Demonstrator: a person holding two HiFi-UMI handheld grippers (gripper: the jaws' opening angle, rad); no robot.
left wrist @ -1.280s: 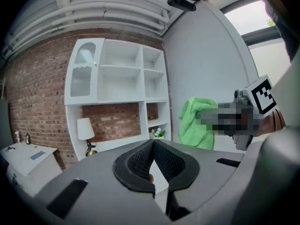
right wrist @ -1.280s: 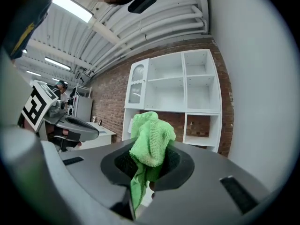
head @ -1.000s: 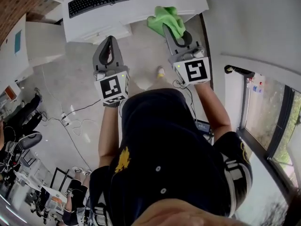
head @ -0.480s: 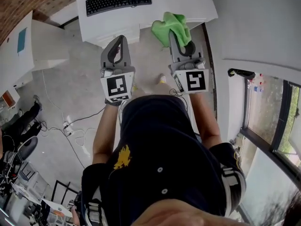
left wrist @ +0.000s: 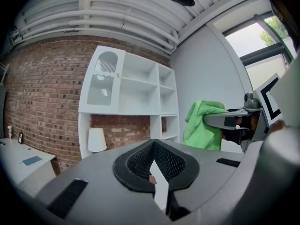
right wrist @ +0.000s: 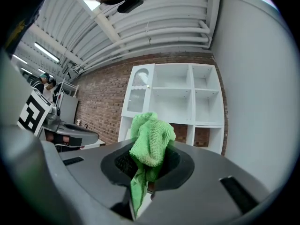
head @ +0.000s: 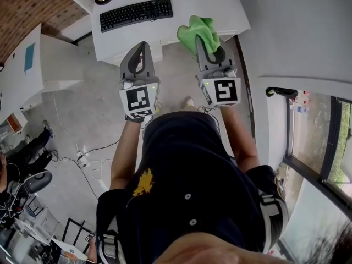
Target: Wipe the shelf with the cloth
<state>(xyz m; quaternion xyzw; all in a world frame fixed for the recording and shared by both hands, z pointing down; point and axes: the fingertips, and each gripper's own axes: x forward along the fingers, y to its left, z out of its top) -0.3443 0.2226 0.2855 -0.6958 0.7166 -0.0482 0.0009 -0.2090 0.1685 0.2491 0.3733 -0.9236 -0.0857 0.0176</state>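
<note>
Cloth (right wrist: 150, 143) (green, bunched) is clamped between the jaws of the right gripper (right wrist: 146, 172). A wad stands above the jaw tips and a tail hangs below them. The left gripper (left wrist: 153, 146) is carried beside it, jaws closed tip to tip on nothing.

Risk: the jaws take only a fold of the wad, so drag against a shelf board could pull the cloth free. The loose tail could also snag on a shelf edge.

Floor cables (head: 82, 159) lie near the person's left side (trip hazard when stepping forward). A white bench (head: 187, 7) carrying a keyboard (head: 136, 7) stands directly ahead and may block a straight approach.

The white shelf unit (right wrist: 185, 104) stands well apart, against a brick wall (right wrist: 101, 109); the cloth is not yet in contact with it. A white lamp (left wrist: 97, 139) stands at the unit's lower left.
</note>
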